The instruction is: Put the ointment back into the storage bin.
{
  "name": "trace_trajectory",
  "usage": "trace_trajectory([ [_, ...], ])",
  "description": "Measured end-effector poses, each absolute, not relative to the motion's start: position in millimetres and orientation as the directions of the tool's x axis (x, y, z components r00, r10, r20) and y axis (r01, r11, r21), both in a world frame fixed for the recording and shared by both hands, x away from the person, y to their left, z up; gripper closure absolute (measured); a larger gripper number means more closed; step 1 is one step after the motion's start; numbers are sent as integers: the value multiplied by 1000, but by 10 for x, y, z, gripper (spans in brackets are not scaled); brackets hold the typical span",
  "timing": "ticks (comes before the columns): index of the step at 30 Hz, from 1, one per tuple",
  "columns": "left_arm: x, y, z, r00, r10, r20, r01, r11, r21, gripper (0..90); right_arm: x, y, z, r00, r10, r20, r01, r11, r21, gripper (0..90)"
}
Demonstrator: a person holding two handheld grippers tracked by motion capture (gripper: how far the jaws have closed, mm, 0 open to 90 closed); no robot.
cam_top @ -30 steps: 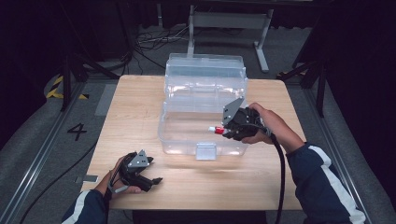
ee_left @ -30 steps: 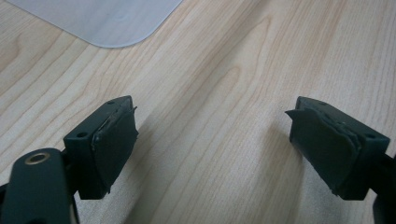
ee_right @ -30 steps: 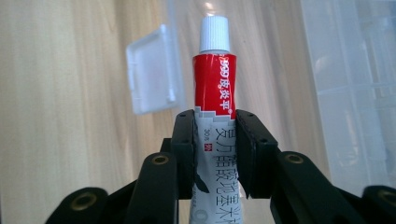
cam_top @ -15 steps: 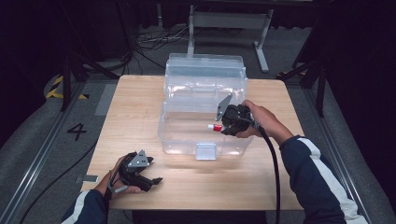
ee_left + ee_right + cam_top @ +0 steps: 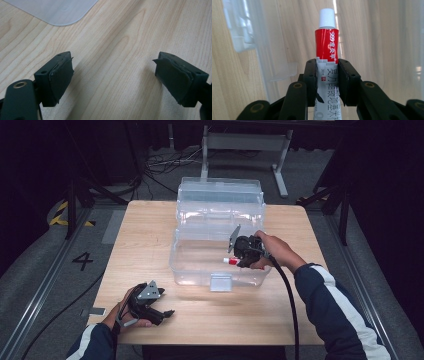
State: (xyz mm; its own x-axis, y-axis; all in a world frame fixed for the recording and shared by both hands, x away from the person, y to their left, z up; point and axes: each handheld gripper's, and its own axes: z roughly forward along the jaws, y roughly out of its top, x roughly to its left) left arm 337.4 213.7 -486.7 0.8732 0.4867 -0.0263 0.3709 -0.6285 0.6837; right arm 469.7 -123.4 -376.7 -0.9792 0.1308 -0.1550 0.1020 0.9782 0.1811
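The right gripper (image 5: 235, 260) holds a small red-and-white ointment tube with a ribbed white screw cap (image 5: 327, 47) over the open lower compartment of a clear plastic tiered storage box (image 5: 200, 265) that stands at the middle of the light wooden desk (image 5: 310, 310), toward its far edge. In the right gripper view the jaws are closed narrowly on the tube's white printed lower half, the red upper band and cap projecting beyond them, cap pointing away from the hand. The tube is judged light and soft-walled: a firm squeeze would dent it or press contents toward the cap, and its glossy skin may slip, so the flat mid-body, where it is now taken, is the soundest hold. The cap end is stiffer but round and harder to pinch. The left gripper (image 5: 159, 312) rests near the desk's near left corner, its jaws spread wide and empty above bare wood; a rounded corner of the box's translucent base (image 5: 60, 12) lies just beyond them.
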Motion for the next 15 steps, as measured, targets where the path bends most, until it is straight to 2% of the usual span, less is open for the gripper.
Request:
trace_trajectory([
  [15,3374,2138,-4866,873,486,-26,372,-631,681,151,4682,-1207,-3923,-988,87,-126,72,991,117,706],
])
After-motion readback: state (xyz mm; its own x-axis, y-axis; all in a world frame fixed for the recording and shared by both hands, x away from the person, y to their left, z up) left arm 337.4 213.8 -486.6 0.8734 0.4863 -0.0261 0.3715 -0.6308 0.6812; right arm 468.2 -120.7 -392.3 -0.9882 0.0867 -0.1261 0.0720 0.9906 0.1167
